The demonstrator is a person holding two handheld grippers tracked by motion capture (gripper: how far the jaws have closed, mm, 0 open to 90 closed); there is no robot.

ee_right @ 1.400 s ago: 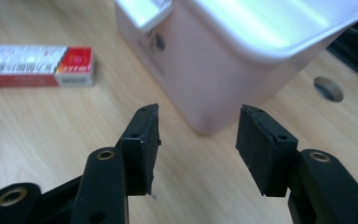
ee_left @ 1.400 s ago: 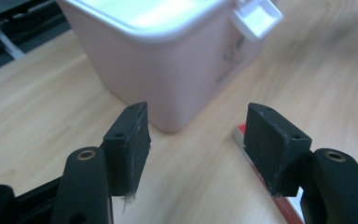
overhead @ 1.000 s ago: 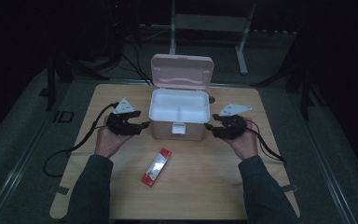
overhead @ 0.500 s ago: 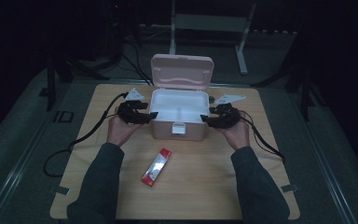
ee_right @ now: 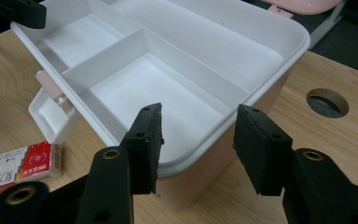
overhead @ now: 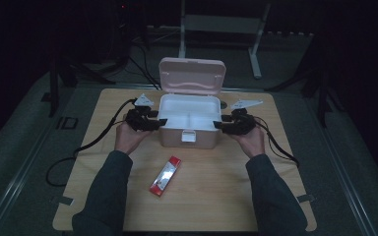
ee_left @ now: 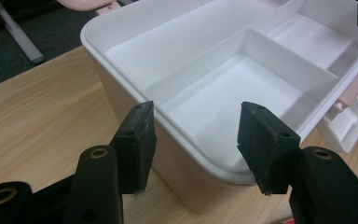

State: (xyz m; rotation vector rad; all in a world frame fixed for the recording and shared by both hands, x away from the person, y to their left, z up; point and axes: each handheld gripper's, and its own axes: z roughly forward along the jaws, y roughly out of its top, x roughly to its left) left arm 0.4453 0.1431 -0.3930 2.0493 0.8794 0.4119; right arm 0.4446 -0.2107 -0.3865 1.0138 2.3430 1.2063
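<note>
A pink box (overhead: 189, 138) stands in the middle of the table, its lid (overhead: 192, 76) raised at the back. The white divided tray (ee_left: 200, 70) inside holds nothing. My left gripper (overhead: 150, 124) is at the box's left end and my right gripper (overhead: 221, 126) at its right end. In the left gripper view my left gripper (ee_left: 198, 126) straddles the tray's rim (ee_left: 121, 70), one jaw outside the wall and one inside. My right gripper (ee_right: 200, 126) straddles the opposite rim (ee_right: 242, 107) the same way. Both pairs of jaws have just been closing, with gaps still showing beside the pads.
A red and white carton (overhead: 166, 176) lies on the wooden table (overhead: 256, 196) in front of the box. The box's white latch (ee_right: 51, 119) hangs at its front. A round hole (ee_right: 327, 102) is in the tabletop at the right. Cables trail left, and stand legs (overhead: 256, 54) rise behind.
Both hands have moved away from the person and inward to the ends of the box, and the jaws now straddle its rim. The carton has not moved.
</note>
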